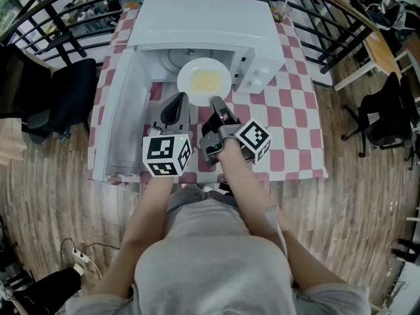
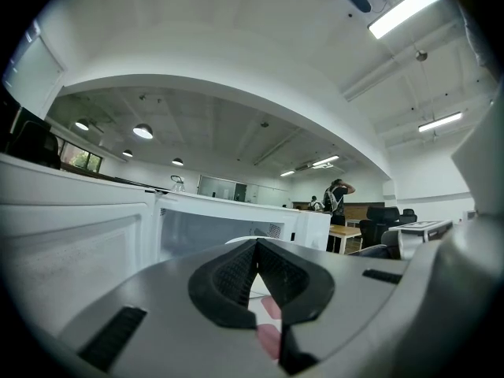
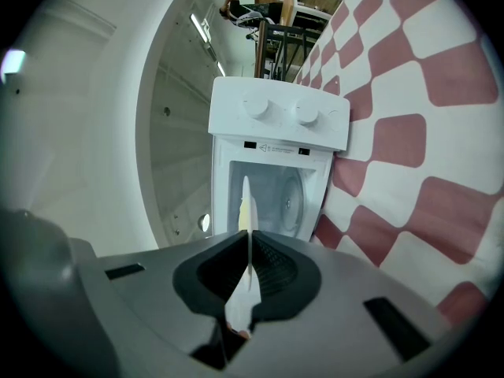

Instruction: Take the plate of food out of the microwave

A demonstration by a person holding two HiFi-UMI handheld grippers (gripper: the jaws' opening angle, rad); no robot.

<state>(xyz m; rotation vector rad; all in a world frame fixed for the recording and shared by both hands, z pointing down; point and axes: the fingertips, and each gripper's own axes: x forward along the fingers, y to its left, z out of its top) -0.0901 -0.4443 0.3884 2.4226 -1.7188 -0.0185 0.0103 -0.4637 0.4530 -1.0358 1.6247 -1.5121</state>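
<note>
microwave (image 1: pixel 203 25) stood open, plate of food (image 1: pixel 188 77) sat at its mouth, about half out i'd say. right gripper (image 1: pixel 216 101) was clamped on the near rim, plate straight ahead of its jaws. left gripper (image 1: pixel 177 100) was closed and empty, just left of it. next: pull back level so nothing slides

Feed looks bright and even to me, lit from the ceiling strips (image 2: pixel 405 10) and round lamps (image 2: pixel 143 131), and the strips blow out pure white. The microwave (image 1: pixel 203 18) top glares a bit in the head view. Fisheye bends everything at the edges, corners go black. Up close both gripper views go mushy, and the plate (image 3: pixel 246 211) rim's blurred too.
</note>
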